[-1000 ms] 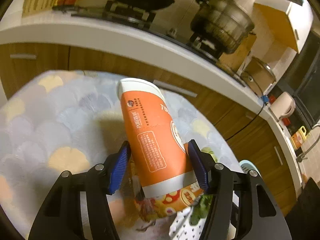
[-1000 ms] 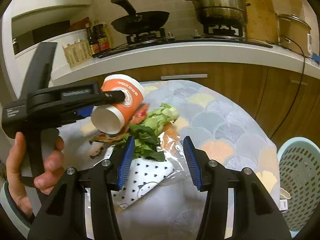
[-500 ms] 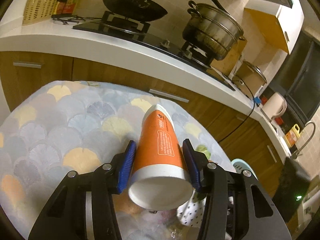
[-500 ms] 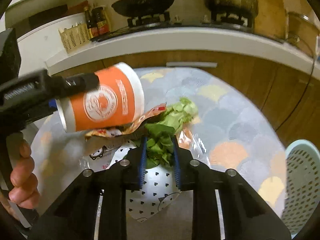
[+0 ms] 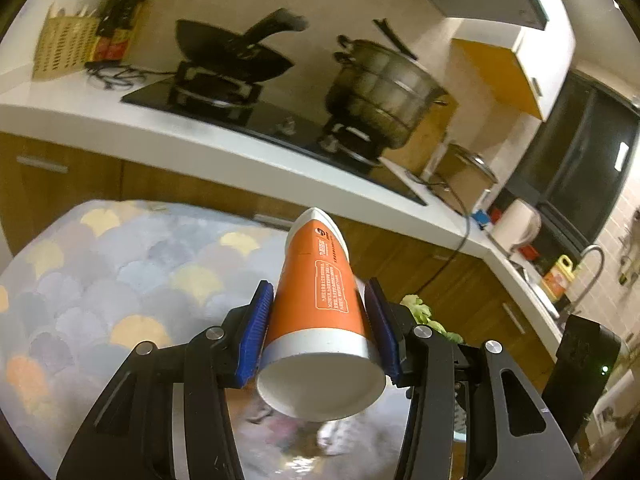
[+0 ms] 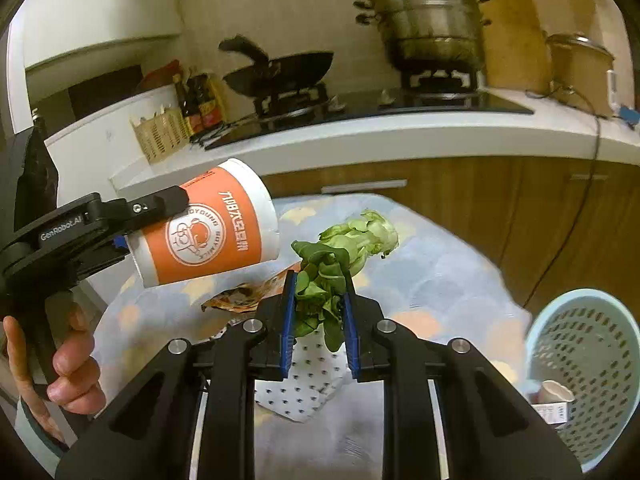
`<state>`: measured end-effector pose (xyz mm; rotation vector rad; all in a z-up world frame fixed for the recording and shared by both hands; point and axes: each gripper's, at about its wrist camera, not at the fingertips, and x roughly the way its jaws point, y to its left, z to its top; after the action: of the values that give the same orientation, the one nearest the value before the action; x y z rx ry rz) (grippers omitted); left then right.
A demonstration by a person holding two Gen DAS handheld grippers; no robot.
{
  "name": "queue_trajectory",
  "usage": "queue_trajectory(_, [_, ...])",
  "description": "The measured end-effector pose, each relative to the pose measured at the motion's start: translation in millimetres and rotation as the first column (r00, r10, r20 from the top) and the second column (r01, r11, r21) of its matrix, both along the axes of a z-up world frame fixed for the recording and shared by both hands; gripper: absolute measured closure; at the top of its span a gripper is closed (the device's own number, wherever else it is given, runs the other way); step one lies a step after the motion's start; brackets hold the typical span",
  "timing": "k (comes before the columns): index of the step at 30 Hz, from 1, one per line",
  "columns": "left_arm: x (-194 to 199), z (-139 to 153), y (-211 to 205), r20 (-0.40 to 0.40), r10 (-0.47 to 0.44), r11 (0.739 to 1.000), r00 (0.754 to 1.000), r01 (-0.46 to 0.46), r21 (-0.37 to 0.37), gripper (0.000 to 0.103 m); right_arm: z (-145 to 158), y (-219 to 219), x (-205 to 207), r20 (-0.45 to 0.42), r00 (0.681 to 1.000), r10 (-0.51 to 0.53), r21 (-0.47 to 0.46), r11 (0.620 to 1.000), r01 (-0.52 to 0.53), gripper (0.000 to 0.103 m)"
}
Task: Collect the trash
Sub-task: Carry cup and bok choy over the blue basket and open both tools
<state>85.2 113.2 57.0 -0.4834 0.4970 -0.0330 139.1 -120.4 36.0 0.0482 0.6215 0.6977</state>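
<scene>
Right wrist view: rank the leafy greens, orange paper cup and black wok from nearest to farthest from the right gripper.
1. Leafy greens: pinched in the right gripper.
2. Orange paper cup: up left, held by the left gripper.
3. Black wok: on the stove behind.

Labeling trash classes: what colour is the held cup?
Orange with white bands, on the paper cup; clearest in the right wrist view.

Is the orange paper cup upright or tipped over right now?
Tipped: the orange paper cup lies nearly sideways in the left tool, its white base facing that tool's camera.

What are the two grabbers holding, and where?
Left gripper squeezes the orange paper cup by its sides. Right gripper pinches the leafy greens at the dark leaf end.
</scene>
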Motion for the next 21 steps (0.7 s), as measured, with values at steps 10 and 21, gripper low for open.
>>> queue_trajectory(10, [13, 21, -81, 0.042, -0.168, 0.986, 0.985, 0.168, 0.014, 0.057, 14, -80, -7, 0.047, 0.988, -0.145, 0.008, 0.989, 0.145, 0.085])
queue_trajectory(21, [55, -1, -203, -0.04, -0.329, 0.941, 0.943, 0.331, 0.07, 0.057, -15, -181, -2, -0.015, 0.947, -0.32, -0.028, 0.947, 0.32, 0.085])
